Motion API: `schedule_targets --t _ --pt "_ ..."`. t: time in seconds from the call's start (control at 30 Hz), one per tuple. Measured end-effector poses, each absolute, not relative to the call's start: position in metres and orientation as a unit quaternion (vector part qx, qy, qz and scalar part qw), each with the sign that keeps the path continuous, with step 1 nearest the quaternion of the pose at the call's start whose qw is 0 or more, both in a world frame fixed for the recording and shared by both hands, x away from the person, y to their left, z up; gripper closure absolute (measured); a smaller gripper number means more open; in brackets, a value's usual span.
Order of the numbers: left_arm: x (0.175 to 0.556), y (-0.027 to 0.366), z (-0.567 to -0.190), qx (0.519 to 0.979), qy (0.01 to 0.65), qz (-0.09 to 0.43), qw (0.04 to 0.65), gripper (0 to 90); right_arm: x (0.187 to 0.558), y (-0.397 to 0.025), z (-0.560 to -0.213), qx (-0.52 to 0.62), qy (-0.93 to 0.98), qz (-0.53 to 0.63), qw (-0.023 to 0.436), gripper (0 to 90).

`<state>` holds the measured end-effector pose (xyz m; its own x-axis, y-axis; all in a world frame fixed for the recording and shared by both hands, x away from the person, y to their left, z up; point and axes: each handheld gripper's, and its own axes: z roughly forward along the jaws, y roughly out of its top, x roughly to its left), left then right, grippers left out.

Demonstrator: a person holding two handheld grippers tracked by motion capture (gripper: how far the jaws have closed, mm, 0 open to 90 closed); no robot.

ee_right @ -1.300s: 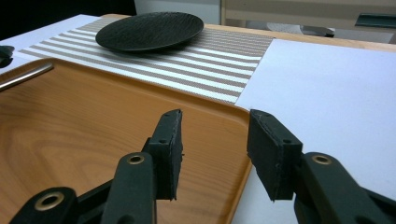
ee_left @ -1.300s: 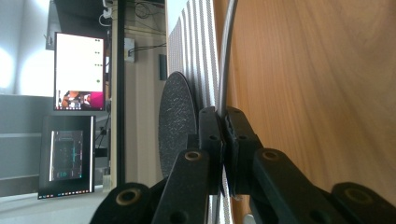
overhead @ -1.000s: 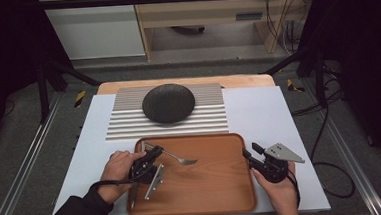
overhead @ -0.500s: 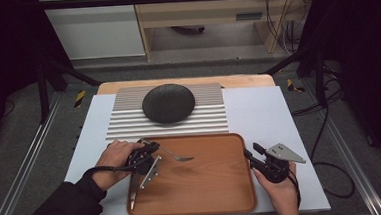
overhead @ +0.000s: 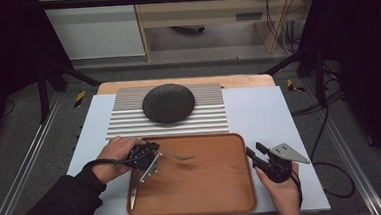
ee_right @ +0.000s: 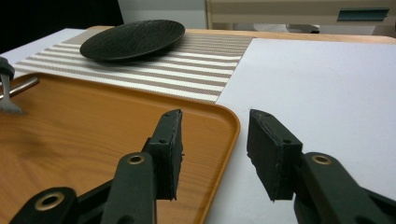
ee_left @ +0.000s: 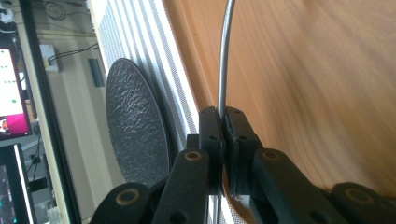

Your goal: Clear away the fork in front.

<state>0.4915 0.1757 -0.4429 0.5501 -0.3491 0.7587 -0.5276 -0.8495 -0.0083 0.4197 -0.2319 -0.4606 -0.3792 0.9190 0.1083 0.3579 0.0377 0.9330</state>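
Fork being carried over the tray, plate waiting beyond.

Nearest me, the right gripper [overhead: 257, 155] is resting at the wooden tray's [overhead: 244, 194] right edge, jaws spread and holding nothing. The left gripper [overhead: 154, 154] is clamping the fork [overhead: 179, 156] by its handle, holding it raised over the tray's near-left part, tines pointing right. Farther back, the black plate [overhead: 168, 103] is sitting bare on the striped mat [overhead: 124, 126]. I'd judge the pick-up done and the placing beside the plate left to do.
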Motion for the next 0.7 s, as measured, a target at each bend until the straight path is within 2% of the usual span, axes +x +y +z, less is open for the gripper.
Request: schedule_targets --t 0.53,0.7 --pt "0.502 0.169 -0.447 0.884 -0.251 0.378 0.108 86.3 0.42 -0.236 -0.461 0.487 0.656 0.51 0.271 55.9" --pt "0.504 0.17 -0.445 0.89 -0.229 0.376 0.122 73.5 0.42 -0.236 -0.461 0.487 0.656 0.51 0.271 55.9"
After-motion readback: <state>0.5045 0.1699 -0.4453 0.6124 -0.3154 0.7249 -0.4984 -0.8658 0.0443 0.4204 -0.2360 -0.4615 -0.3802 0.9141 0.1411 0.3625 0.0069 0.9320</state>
